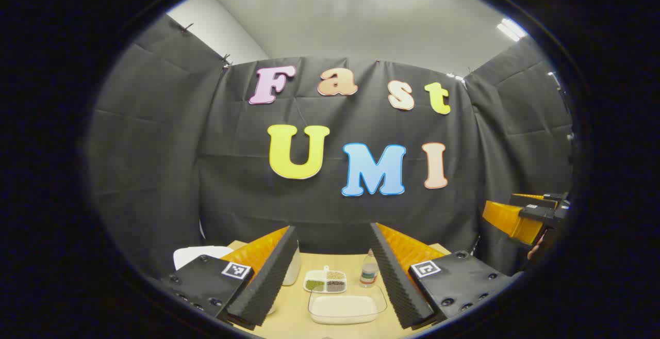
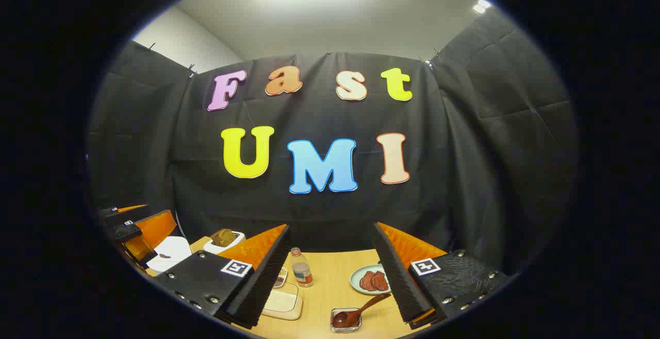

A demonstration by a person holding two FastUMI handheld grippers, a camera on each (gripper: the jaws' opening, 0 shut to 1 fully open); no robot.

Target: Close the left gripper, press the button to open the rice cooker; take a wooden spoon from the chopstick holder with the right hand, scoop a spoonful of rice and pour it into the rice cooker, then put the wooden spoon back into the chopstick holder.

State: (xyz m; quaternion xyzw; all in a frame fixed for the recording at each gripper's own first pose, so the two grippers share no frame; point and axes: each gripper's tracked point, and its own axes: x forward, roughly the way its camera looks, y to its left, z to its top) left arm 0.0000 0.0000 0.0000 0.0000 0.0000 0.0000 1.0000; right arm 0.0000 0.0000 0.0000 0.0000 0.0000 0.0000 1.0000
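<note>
just brown wooden spoon [image 2: 359, 312], bowl-propped

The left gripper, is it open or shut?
Open. In the left gripper view, the left gripper has its jaws spread wide apart, with the rice tray and divided dish visible between them.

Each hand-held gripper — the left hand-held gripper [image 1: 334, 272] and the right hand-held gripper [image 2: 330, 269] — carries two wedge-shaped fingers with ribbed inner pads. Each finger mounts on a flat black plate fastened with round screws. Every plate bears one small square black-and-white marker tag near its inner corner — four tags altogether.
</note>
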